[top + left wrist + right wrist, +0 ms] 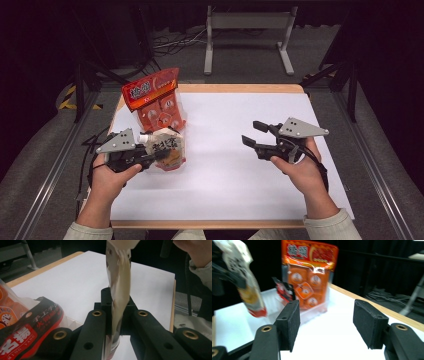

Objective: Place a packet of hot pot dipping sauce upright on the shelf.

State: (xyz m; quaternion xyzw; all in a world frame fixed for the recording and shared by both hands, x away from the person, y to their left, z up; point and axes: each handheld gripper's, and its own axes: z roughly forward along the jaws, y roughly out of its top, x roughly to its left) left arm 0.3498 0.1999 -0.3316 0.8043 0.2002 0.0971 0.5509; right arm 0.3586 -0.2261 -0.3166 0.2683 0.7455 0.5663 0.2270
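Two fingers [100,322] around pouch [120,290]

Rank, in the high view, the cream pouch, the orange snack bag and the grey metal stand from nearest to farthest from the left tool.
1. Cream pouch: clamped in the left tool, at the table's left.
2. Orange snack bag: standing just behind the pouch.
3. Grey metal stand: on the floor beyond the table's far edge.

Your landmark: orange packet [159,102], upright at the surface's [240,175] far-left. Right of it and toward you, the white surface lies open. Just in front of it stands the cream pouch [167,147], blocking approach from your near-left side.
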